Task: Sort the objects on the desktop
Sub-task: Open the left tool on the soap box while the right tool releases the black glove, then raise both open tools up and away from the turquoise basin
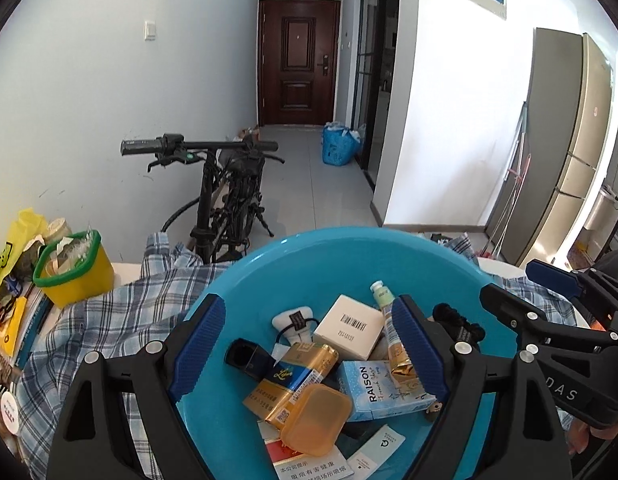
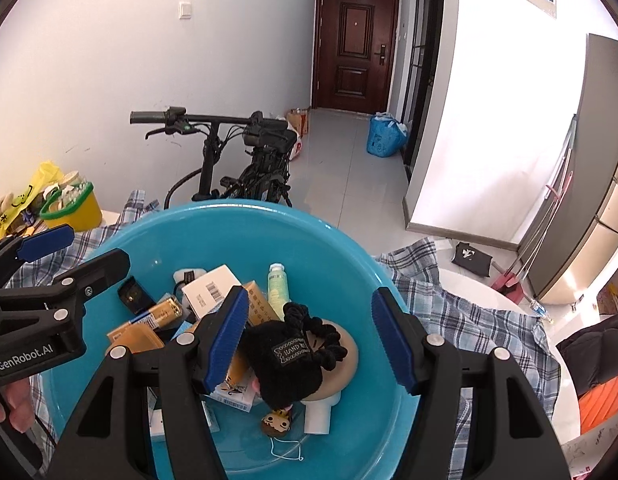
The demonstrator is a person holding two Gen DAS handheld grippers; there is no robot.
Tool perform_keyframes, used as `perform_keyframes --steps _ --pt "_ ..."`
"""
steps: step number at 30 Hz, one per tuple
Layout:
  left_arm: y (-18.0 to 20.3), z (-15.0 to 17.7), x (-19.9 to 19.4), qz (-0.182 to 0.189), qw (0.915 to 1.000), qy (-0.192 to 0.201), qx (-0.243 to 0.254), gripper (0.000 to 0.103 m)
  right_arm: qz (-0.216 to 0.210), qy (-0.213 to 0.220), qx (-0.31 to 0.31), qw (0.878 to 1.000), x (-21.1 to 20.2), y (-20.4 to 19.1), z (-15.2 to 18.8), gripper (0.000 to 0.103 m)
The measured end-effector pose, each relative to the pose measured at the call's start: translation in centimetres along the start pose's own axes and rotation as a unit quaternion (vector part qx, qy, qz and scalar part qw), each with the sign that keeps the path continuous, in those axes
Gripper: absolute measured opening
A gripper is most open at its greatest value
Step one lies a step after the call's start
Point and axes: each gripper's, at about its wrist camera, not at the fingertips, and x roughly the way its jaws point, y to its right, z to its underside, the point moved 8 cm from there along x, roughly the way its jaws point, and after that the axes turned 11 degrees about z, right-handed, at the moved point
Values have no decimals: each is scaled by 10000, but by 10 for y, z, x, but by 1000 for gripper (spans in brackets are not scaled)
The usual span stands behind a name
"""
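Observation:
A blue plastic basin (image 1: 309, 256) sits on a plaid cloth and holds several small items: a white barcode box (image 1: 349, 326), a gold cigarette pack (image 1: 293, 380), an orange translucent case (image 1: 315, 420), a light blue RAISON box (image 1: 383, 388), a hand cream tube (image 1: 383, 294). My left gripper (image 1: 313, 352) is open and empty above them. The basin also shows in the right wrist view (image 2: 245, 232), where my right gripper (image 2: 309, 340) is open over a black plush hat (image 2: 285, 360) with a scrunchie (image 2: 321, 334). A small doll charm (image 2: 277, 420) lies below.
A plaid cloth (image 1: 109, 320) covers the white table. A yellow bin with a green rim (image 1: 75, 276) and clutter stand at the left. A black bike (image 1: 225, 184) is behind the table. A fridge (image 1: 569, 152) is at the right.

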Motion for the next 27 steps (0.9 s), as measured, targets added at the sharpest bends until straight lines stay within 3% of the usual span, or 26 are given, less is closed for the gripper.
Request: perform_keyframes --steps 5,7,11,16,20,21,23,27 --pt "4 -18 -27 -43 9974 711 84 88 -58 572 305 9979 -28 6 -17 93" --pt "6 -23 -36 -97 9962 855 166 91 98 723 265 9970 -35 8 -21 98" --pt "11 -30 -50 -38 9938 1083 257 91 481 957 277 9939 -46 15 -27 99" --pt "16 -37 -66 -60 9885 1447 424 91 367 1247 486 9903 -60 21 -36 99" --pt "20 -42 -79 -289 9820 1752 639 91 287 1411 644 9875 -68 27 -38 99" --pt "20 -43 -81 -265 9813 1797 640 92 255 1444 666 9869 -70 28 -39 99" --pt "21 -44 -85 -157 9810 1844 582 103 245 1527 717 9854 -72 29 -40 99" --pt "20 -46 -92 28 9802 1927 454 103 178 1654 752 9832 -78 30 -41 103"
